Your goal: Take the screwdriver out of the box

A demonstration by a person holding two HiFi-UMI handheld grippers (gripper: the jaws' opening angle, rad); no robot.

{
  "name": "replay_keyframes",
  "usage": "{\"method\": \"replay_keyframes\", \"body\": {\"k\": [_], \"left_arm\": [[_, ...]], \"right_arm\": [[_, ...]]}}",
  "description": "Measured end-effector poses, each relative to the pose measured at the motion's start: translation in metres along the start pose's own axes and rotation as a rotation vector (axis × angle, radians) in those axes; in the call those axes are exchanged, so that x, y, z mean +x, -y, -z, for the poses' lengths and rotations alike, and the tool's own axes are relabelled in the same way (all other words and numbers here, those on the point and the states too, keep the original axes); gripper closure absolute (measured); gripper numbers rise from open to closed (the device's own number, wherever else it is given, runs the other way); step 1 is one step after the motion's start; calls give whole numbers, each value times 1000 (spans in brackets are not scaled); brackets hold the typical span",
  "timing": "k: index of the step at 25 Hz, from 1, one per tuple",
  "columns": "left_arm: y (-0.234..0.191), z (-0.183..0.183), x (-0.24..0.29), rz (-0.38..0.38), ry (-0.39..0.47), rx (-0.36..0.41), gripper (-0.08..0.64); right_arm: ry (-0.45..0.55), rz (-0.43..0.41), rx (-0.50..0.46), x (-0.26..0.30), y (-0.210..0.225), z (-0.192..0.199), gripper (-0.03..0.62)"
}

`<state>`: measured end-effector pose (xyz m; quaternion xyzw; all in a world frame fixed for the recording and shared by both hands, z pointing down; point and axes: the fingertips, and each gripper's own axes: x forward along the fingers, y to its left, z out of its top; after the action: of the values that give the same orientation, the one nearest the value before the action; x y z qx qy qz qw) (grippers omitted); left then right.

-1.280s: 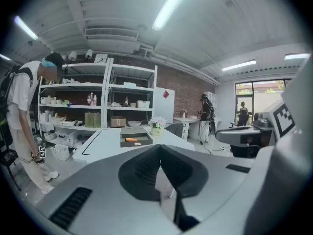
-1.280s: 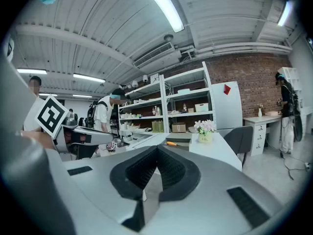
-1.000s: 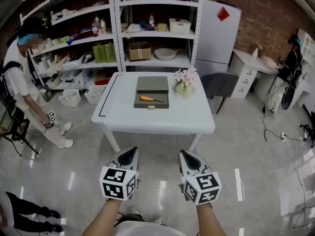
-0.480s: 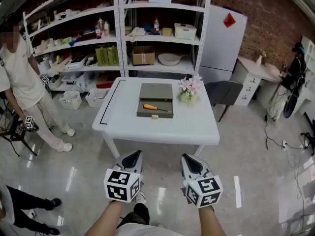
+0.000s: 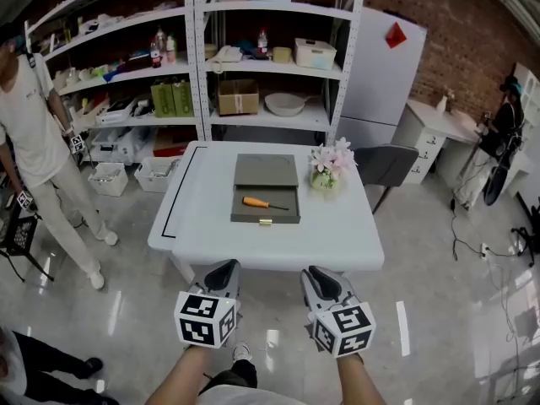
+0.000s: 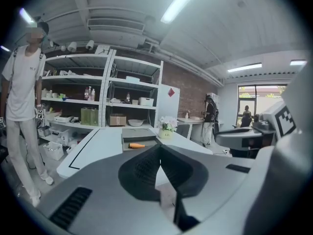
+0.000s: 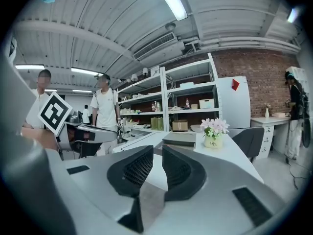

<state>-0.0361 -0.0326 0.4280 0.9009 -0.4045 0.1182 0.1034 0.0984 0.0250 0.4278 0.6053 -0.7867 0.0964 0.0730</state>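
An open grey box (image 5: 267, 194) lies on the white table (image 5: 202, 226), its lid folded back. The orange-handled screwdriver (image 5: 256, 202) rests inside it. Both grippers hover side by side in front of the table's near edge, well short of the box. My left gripper (image 5: 221, 277) is shut, its jaws meeting at the tip with nothing in them. The jaws of my right gripper (image 5: 319, 280) are opening, with a narrow gap and nothing between them. In the left gripper view the screwdriver (image 6: 136, 145) shows beyond the gripper (image 6: 160, 149). In the right gripper view the box (image 7: 181, 139) lies beyond the gripper (image 7: 157, 153).
A pot of pink flowers (image 5: 331, 167) stands on the table right of the box. Behind are metal shelves (image 5: 253, 57), a white fridge (image 5: 384, 66) and a grey chair (image 5: 384, 163). A person (image 5: 38, 142) stands at the left. A desk (image 5: 439, 125) is at the right.
Both grippers and the view have come closer to the table; its near edge now lies just beyond the fingertips. The person at the left has walked nearer.
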Motion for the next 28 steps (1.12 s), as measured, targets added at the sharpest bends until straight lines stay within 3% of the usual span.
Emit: {"method": "replay_keyframes", "body": {"k": [17, 28], "left_arm": [[-93, -34, 90, 67, -33, -5, 554], [-130, -42, 125, 84, -29, -24, 554]], "right_arm": [[-55, 61, 19, 126, 25, -29, 491], [-116, 23, -35, 180, 28, -36, 451]]}}
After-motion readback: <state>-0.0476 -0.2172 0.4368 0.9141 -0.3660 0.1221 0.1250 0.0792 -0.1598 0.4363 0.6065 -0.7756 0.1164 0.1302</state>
